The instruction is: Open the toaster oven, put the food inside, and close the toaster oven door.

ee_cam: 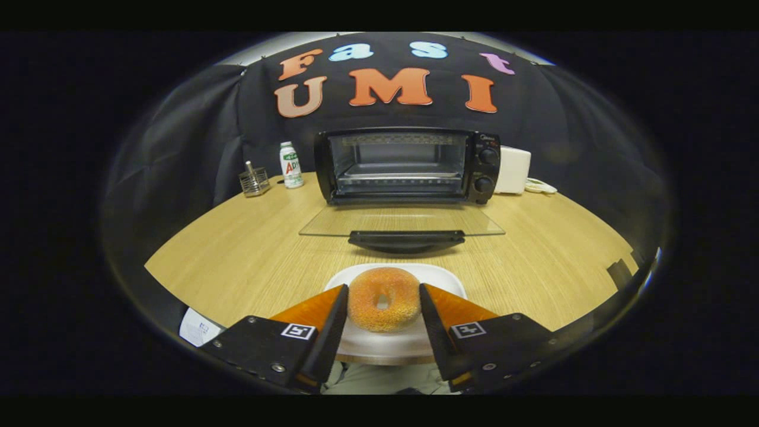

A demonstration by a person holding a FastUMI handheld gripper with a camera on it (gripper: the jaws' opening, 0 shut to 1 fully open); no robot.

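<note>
The toaster oven [407, 166] stands on the wooden table [237, 255] with its glass door [403, 220] lowered flat: opening is complete. The bagel [383, 298] sits on the white plate [385, 344], the gripper [383, 302] fingers touching both its sides. Loading and door closing remain.

the toaster oven [408, 166] stands open, its glass door [403, 224] lying flat out over the wooden table [237, 255] between the cavity and the donut [383, 299]. the gripper [383, 296] fingers flank the donut closely. bare tabletop lies either side of the door.
</note>
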